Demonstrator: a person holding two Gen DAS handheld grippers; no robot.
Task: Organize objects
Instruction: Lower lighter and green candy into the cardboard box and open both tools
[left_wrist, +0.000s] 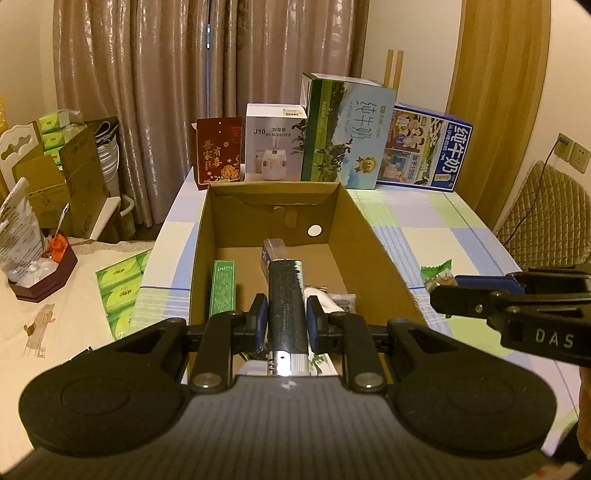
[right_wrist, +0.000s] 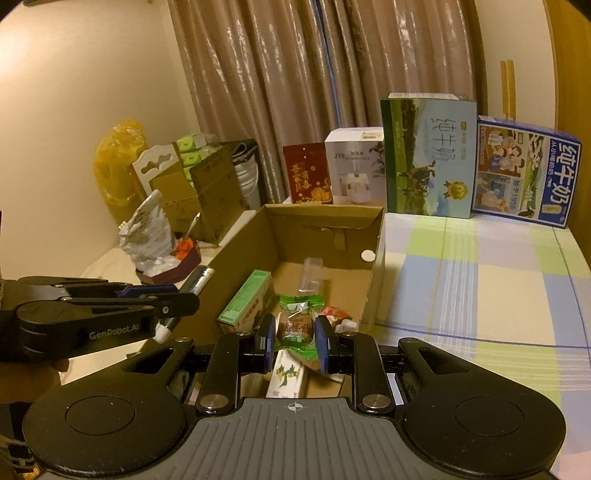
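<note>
The silver tube (left_wrist: 286, 310) sits tight between the blue pads of the left gripper (left_wrist: 286, 314), jaws narrow, pinching it on both sides. It points fwd over the near end of the cardboard box (left_wrist: 207, 236). The right gripper (right_wrist: 294, 338) has its jaws narrow too, squeezing a green-wrapped candy (right_wrist: 293, 326), held over the near part of the box.

Inside the box: a green pack (left_wrist: 222, 288) on the left, a clear plastic thing (right_wrist: 310, 275) further back, and some small white bits on the right.

The left view shows the right gripper from the side, w/ the candy's green wrapper poking out past its tip, and a green tissue pack (left_wrist: 120, 286) lying outside the box. The right view shows the left gripper side-on w/ the tube sticking out, plus a white pack w/ a green dragon (right_wrist: 288, 376) under the candy.

Behind the box stand a red box (left_wrist: 218, 153), a white humidifier box (left_wrist: 275, 142) & two milk boxes (left_wrist: 343, 133).
</note>
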